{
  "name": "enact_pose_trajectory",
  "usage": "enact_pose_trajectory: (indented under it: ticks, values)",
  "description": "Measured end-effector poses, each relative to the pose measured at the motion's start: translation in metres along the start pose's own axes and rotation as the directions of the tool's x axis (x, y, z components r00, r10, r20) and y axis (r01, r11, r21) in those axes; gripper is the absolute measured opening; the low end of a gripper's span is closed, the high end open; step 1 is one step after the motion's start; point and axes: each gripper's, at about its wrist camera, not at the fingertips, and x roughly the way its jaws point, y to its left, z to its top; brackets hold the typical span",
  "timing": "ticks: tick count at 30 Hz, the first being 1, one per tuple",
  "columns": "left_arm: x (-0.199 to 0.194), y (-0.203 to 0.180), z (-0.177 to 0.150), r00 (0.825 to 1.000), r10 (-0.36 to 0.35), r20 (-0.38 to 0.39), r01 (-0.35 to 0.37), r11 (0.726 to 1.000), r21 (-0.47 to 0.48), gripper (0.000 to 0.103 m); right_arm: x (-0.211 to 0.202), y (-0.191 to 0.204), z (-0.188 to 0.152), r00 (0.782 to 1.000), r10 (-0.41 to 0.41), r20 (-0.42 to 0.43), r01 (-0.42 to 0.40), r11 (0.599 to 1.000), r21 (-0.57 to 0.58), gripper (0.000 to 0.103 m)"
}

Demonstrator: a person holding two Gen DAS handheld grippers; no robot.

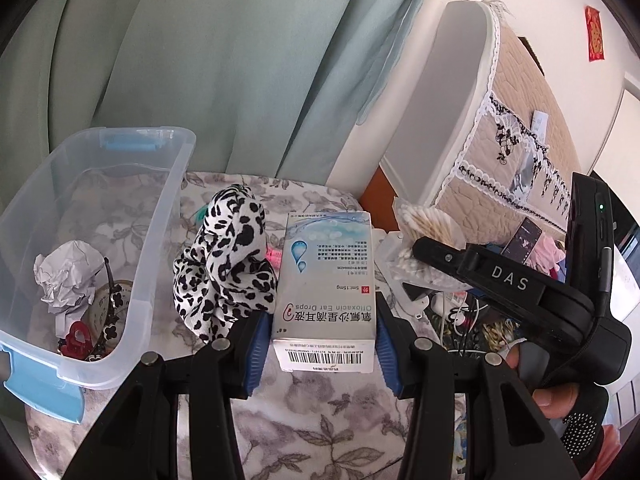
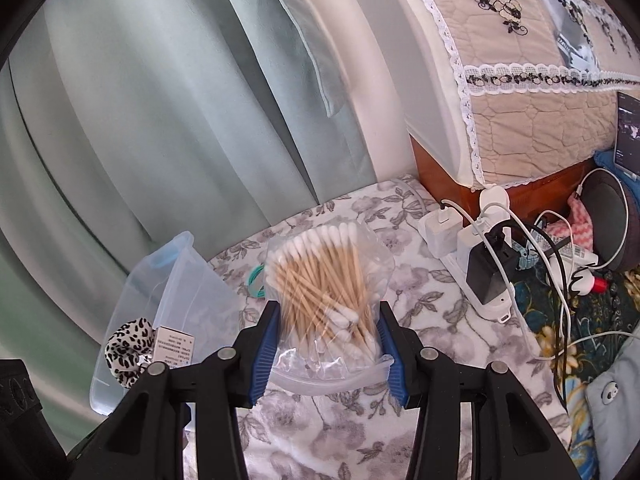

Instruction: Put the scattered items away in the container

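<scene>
While my left hand-held gripper [image 1: 323, 350] clamps the white ear-drops carton [image 1: 326, 292], my right hand-held gripper [image 2: 326, 354] grips the clear bag of wooden cotton swabs [image 2: 326, 292], seemingly beside the clear plastic bin [image 1: 132, 280].

Left gripper [image 1: 324, 344] pitched downward, blue pads [image 1: 256, 350] pressed on both sides of box [image 1: 326, 284]; jaws part closed. Right gripper [image 2: 326, 346] pitched downward, pads [image 2: 265, 342] closed on bag [image 2: 330, 292] of swabs, bag lifted clear of surface. In left view, right gripper [image 1: 520, 292] seen from side, just right of left one, gripped by gloved hand [image 1: 560, 400], bare fingertips showing.
</scene>
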Motion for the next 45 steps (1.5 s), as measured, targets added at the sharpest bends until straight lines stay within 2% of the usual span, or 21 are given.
enact_pose_trajectory:
  ticks: [9,17,20,27,29,31,38,45]
  values:
    - [0.005,0.007,-0.001,0.999,0.032,0.019,-0.031,0.999,-0.029,0.05,0.004,0.005,-0.004,1.0,0.014,-0.011,-0.014,1.0,-0.01,0.05]
    - [0.009,0.006,0.001,1.0,0.006,0.026,-0.005,0.999,-0.045,0.05,0.007,0.005,-0.007,1.0,0.013,-0.021,-0.014,1.0,-0.009,0.05]
    - [0.014,0.006,0.0,1.0,0.009,0.006,-0.009,0.999,-0.052,0.05,0.009,0.005,-0.008,1.0,0.014,-0.028,-0.014,1.0,-0.009,0.05]
    - [0.043,0.013,-0.015,0.995,-0.001,-0.1,-0.008,0.996,-0.087,0.05,0.014,0.002,-0.01,0.999,0.013,-0.044,-0.013,1.0,-0.003,0.05]
    - [0.053,0.013,-0.02,0.993,0.014,-0.12,-0.024,0.997,-0.079,0.05,0.015,0.001,-0.01,0.999,0.012,-0.047,-0.012,1.0,-0.001,0.05]
    - [0.065,0.013,-0.027,0.987,0.061,-0.15,-0.07,0.996,-0.052,0.05,0.016,0.0,-0.011,0.999,0.01,-0.052,-0.01,1.0,0.001,0.05]
    - [0.1,0.024,-0.054,0.959,0.118,-0.259,-0.132,0.99,-0.041,0.05,0.021,-0.004,-0.015,0.997,0.004,-0.075,-0.004,1.0,0.003,0.05]
    - [0.125,0.042,-0.073,0.93,0.114,-0.348,-0.153,0.984,-0.087,0.05,0.025,-0.005,-0.018,0.996,0.003,-0.089,-0.002,1.0,0.004,0.05]
